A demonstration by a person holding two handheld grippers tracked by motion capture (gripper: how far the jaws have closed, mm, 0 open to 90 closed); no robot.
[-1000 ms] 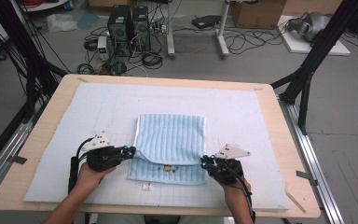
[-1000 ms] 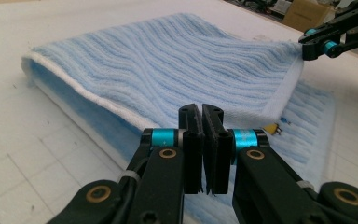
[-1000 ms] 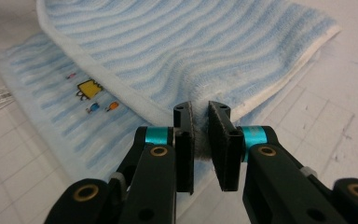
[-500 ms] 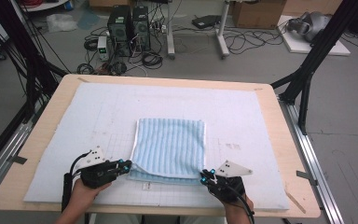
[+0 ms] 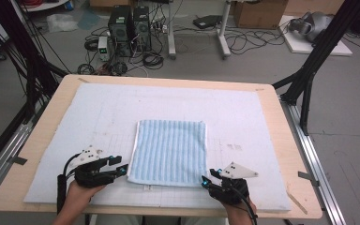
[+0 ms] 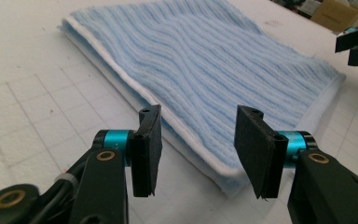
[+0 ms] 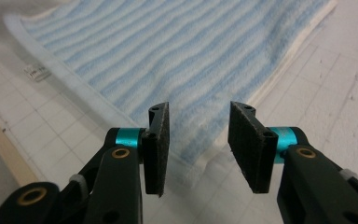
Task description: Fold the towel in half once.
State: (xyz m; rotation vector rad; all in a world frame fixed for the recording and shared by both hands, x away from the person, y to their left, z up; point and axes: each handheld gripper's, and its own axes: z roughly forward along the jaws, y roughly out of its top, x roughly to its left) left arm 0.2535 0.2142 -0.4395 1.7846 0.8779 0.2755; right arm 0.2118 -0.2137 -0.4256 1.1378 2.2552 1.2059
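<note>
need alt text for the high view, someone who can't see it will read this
A folded light blue striped towel lies flat on a white padded mat covering a wooden table. A person's two hands hold black grippers at the towel's near corners, the left gripper and the right gripper, both open and apart from the cloth.

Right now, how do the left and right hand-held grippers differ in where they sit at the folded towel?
The left hand-held gripper sits at the towel's near-left corner, pointing rightward across it; the right hand-held gripper sits at the near-right corner, slightly nearer the table's front edge, angled left and away. Both are open, holding nothing, jaws framing a towel corner.
</note>
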